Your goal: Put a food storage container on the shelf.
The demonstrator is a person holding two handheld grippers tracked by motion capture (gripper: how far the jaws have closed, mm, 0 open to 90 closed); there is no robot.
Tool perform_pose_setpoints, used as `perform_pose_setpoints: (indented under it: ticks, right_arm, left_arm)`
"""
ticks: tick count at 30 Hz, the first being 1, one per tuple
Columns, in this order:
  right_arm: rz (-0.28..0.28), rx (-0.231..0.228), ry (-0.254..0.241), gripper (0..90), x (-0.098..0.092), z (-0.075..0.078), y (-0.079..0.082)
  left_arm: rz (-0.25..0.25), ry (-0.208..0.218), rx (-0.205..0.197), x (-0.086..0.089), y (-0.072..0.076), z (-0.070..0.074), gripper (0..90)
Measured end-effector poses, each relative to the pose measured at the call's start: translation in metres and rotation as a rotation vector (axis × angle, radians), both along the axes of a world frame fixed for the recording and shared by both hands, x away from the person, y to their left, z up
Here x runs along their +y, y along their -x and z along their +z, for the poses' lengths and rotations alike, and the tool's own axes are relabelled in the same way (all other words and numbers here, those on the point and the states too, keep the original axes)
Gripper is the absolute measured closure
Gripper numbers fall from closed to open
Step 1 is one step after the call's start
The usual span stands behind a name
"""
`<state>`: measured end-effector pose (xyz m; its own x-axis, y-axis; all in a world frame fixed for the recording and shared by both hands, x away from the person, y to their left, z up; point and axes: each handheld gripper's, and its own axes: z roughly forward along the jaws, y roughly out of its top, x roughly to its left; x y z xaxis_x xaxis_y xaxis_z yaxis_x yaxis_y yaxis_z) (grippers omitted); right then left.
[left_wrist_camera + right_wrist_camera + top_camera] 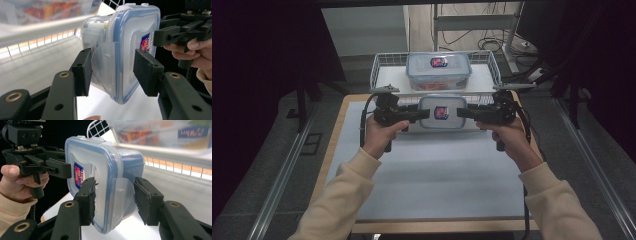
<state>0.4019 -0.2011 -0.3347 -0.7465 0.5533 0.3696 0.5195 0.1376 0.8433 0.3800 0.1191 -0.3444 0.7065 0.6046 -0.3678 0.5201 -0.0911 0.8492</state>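
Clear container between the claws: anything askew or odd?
Nothing damaged or spilled. The clear plastic container with the blue-rimmed lid lies level between the left claw and right claw, each open around a side latch flap. A second, similar container sits squarely in the white wire basket.

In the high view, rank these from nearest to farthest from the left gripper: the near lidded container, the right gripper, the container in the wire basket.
1. Near container, just right of the left gripper, its fingers at the container's left end.
2. Right gripper, across that container at its right end.
3. Basket container, farther back, inside the wire basket.
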Motion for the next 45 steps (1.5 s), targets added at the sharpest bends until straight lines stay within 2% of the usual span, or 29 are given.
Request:
perform_pose_setpoints:
  ticks: [7,16,27,39,45]
  right_arm:
    - [0.002,-0.019,0.008,52.7,0.002,0.021,-0.01]
    - [0.003,-0.021,0.022,52.6,0.007,0.047,-0.03]
    - [0.011,-0.031,-0.006,52.7,0.011,0.072,-0.063]
    - [-0.003,-0.01,-0.015,52.6,0.014,0.089,-0.098]
    - [0.002,0.008,0.004,52.3,0.017,0.094,-0.114]
  left_arm:
    - [-0.003,0.003,-0.02,0.002,-0.01,0.02,50.7]
    - [0.0,0.021,-0.018,0.007,-0.031,0.04,50.7]
    - [0.008,0.017,-0.043,0.012,-0.061,0.071,50.9]
    - [0.015,0.024,-0.029,0.015,-0.097,0.088,50.7]
    - [0.023,0.041,0.0,0.016,-0.11,0.085,50.7]
